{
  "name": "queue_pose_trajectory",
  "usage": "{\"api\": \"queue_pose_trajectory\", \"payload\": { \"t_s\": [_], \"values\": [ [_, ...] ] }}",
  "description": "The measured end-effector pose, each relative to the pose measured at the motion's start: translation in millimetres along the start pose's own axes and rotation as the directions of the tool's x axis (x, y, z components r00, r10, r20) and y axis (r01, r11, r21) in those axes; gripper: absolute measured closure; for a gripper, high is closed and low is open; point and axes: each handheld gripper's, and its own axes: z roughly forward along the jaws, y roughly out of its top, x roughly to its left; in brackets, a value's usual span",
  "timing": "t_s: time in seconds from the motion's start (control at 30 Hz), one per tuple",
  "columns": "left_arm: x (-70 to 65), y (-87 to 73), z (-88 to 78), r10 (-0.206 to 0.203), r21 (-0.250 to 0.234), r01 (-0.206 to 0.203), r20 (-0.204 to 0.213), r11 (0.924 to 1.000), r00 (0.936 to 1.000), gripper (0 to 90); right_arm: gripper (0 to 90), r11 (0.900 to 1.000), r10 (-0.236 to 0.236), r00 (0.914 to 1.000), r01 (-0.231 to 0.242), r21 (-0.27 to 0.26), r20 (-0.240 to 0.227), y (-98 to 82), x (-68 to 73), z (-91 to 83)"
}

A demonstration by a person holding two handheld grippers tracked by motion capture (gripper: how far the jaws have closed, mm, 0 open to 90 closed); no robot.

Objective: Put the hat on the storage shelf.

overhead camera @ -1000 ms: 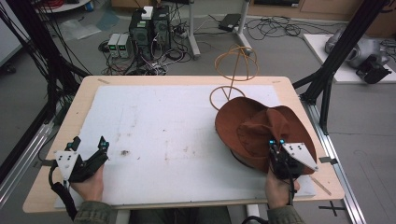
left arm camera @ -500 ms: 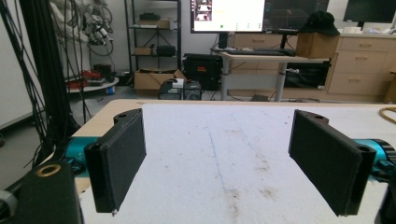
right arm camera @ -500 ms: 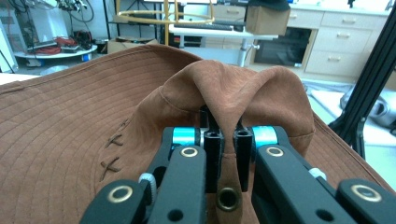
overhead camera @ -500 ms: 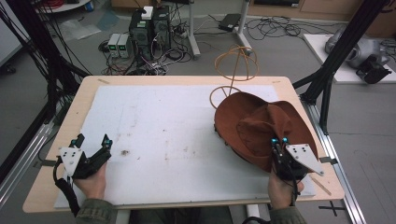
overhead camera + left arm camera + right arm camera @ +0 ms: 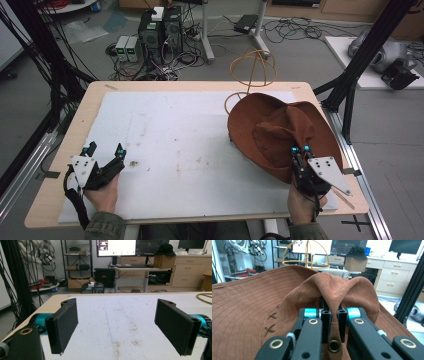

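Hat: my right gripper clamped its crown fold, left gripper gaped idle; wire stand stood bare

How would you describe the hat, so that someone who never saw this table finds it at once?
Start at the wooden table with its white mat and go to its right side. There lies a wide-brimmed brown hat, soft and stitched, its fabric pinched by the right tongs. Just behind it stands a thin wire stand, which is bare metal hoops, not cloth.
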Motion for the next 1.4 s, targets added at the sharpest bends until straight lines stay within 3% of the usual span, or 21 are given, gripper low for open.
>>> {"api": "queue_pose_trajectory", "payload": {
  "t_s": [0.6, 1.1, 1.4],
  "values": [
    [-6.0, 0.7, 0.8, 0.014, -0.001, -0.014, 0.017, 0.9999, 0.9998, 19.0, 87.1, 0.996, 0.0, 0.9996, 0.003, -0.094, 0.026, 15.0, -7.0, 1.9],
    [-3.4, 2.4, -1.3, 0.016, -0.004, -0.016, 0.01, 0.9999, 0.9998, 19.0, 87.1, 0.986, -0.01, 0.9996, 0.014, -0.165, 0.028, 41.3, -3.0, 31.2],
    [2.2, 4.8, -6.0, -0.007, -0.017, 0.007, -0.001, 0.9998, 1.0, 19.0, 87.1, 0.98, -0.029, 0.999, 0.035, -0.195, 0.033, 59.3, 0.4, 45.0]
  ]
}}
